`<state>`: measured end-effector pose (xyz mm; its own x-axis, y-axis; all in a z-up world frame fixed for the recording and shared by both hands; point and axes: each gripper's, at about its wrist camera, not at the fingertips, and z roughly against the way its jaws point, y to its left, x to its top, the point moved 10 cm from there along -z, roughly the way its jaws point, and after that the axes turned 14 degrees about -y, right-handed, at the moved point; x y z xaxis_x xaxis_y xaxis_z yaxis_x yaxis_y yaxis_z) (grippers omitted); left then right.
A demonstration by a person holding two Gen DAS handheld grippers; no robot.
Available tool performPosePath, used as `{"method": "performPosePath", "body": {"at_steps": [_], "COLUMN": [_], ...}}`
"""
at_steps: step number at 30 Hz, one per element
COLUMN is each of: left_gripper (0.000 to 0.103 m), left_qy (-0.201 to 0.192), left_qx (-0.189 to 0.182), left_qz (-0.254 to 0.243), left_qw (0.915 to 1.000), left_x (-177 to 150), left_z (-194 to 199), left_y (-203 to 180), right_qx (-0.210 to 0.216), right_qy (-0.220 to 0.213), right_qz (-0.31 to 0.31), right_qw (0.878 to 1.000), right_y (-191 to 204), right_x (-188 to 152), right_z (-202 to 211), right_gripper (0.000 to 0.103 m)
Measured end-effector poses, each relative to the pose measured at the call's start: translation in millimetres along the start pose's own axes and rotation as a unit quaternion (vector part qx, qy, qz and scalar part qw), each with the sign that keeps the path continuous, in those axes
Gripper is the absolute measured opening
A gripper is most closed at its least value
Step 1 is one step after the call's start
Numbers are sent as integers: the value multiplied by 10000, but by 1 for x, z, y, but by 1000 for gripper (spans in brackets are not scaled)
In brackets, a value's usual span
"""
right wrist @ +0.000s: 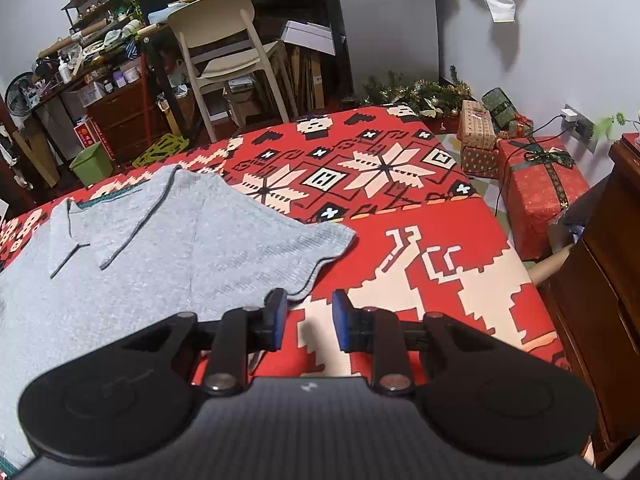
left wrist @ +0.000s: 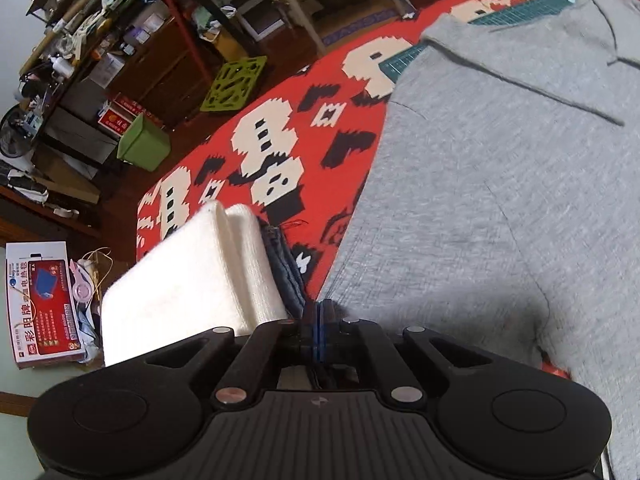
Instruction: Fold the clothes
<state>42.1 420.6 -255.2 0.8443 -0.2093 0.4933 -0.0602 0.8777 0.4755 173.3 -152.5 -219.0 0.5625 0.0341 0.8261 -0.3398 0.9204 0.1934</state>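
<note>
A grey collared shirt [left wrist: 500,184] lies spread flat on the red patterned blanket [left wrist: 344,120], collar toward the far side. My left gripper [left wrist: 320,314] sits at the shirt's near left edge with its pads pressed together, and the hem corner runs into the fingertips. In the right wrist view the same shirt [right wrist: 160,248] fills the left half, its short sleeve [right wrist: 320,244] pointing right. My right gripper [right wrist: 306,320] hovers open just off the sleeve's lower edge, with only blanket [right wrist: 440,240] between its fingers.
A folded white cloth [left wrist: 188,280] rests on folded denim [left wrist: 286,276] to the left of the left gripper. Beyond the blanket stand a beige chair [right wrist: 224,48], a green bin [right wrist: 91,167], cluttered shelves, wrapped gift boxes [right wrist: 540,196] and a dark wooden cabinet [right wrist: 608,280] at right.
</note>
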Motion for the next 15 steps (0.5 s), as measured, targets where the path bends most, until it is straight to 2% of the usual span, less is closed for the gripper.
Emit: {"method": "performPosePath", "body": {"at_steps": [4, 8, 11, 14, 15], "left_gripper": [3, 6, 10, 19, 28], "left_qy": [48, 54, 74, 59, 3], "left_qx": [202, 434, 428, 267, 243], "left_qz": [-225, -290, -257, 167, 320], "left_qw": [9995, 9986, 9987, 9995, 9992], "left_x": [0, 1, 3, 10, 14], "left_z": [-3, -5, -3, 2, 5], "left_y": [-4, -6, -6, -1, 3], "right_qx": [-12, -2, 33, 72, 94], "right_qy": [-24, -31, -56, -104, -117], "right_qz": [46, 66, 54, 12, -15], "right_qw": [10000, 10000, 10000, 9999, 9999], "right_y": [2, 4, 7, 12, 14], "right_x": [2, 2, 2, 3, 3], "right_z": [0, 4, 8, 14, 16], "right_gripper": [28, 33, 34, 36, 36]}}
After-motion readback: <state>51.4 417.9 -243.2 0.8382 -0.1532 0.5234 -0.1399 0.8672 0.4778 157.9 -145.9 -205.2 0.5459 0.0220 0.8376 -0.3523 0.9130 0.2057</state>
